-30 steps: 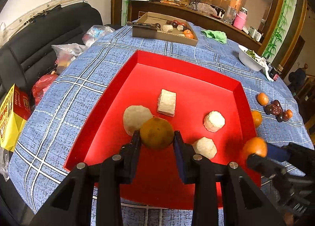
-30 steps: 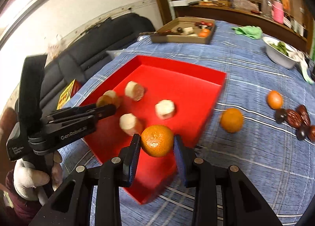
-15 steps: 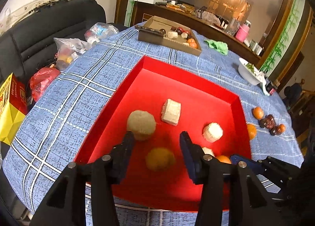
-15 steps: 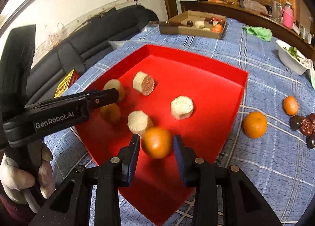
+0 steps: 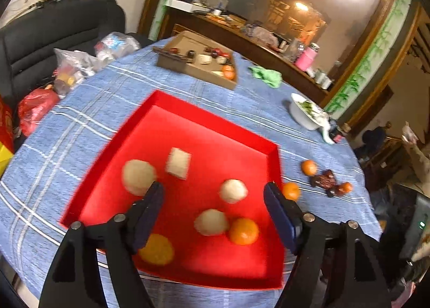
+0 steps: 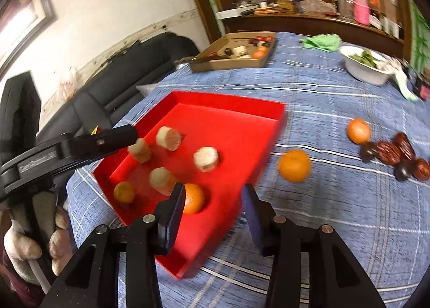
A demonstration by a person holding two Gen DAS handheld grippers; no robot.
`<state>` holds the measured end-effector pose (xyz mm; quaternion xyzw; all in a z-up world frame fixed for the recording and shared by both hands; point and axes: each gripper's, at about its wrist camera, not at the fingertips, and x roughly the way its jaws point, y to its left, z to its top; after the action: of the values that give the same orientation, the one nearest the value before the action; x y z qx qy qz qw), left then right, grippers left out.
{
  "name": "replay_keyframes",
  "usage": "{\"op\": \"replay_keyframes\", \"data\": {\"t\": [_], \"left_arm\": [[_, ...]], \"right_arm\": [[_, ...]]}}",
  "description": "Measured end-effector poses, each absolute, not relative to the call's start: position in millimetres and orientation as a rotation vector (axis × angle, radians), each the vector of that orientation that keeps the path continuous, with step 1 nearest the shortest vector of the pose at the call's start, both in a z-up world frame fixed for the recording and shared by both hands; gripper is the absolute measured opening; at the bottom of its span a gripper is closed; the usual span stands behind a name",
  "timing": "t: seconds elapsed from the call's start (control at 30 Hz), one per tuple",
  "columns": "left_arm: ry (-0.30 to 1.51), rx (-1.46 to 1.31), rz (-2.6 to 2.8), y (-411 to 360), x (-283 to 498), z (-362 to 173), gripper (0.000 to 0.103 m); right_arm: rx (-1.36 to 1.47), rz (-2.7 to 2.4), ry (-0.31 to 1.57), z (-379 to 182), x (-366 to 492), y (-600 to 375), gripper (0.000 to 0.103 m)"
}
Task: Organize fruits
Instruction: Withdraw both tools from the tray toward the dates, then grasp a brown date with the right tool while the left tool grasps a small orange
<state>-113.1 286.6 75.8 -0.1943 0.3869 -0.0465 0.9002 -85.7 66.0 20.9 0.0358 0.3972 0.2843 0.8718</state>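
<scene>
A red tray lies on the blue checked tablecloth. In it are several pale cake pieces, a dull yellow-orange fruit near the front edge and a bright orange. My left gripper is open and empty above the tray's front. My right gripper is open and empty above the tray's near right corner, the bright orange beside its left finger. Two oranges and dark dates lie on the cloth right of the tray.
A cardboard box with mixed items stands at the far side. A green cloth and a white bowl of greens are at the far right. A black sofa with bags is left of the table.
Both grippers have opened and pulled back upward. The dull fruit dropped from the left gripper into the tray; the bright orange dropped from the right gripper into the tray.
</scene>
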Motion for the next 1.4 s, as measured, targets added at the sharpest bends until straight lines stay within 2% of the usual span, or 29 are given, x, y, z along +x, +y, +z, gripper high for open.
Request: {"op": "replay_keyframes", "data": {"t": [0.63, 1.0, 1.27, 1.4], "left_arm": [[0.887, -0.292, -0.221, 202.2, -95.5, 65.1, 0.076], [0.917, -0.192, -0.306, 144.1, -77.2, 69.3, 0.075], [0.939, -0.144, -0.351, 90.6, -13.1, 66.8, 0.075], [1.018, -0.138, -0.372, 64.9, 26.7, 43.2, 0.075]], "right_arm": [[0.315, 0.194, 0.809, 6.8, -80.3, -169.8, 0.05], [0.309, 0.172, 0.812, 1.1, -4.5, -181.0, 0.05], [0.373, 0.211, 0.849, -19.2, 21.7, -180.7, 0.054], [0.369, 0.225, 0.857, -19.4, 21.3, -180.5, 0.051]]}}
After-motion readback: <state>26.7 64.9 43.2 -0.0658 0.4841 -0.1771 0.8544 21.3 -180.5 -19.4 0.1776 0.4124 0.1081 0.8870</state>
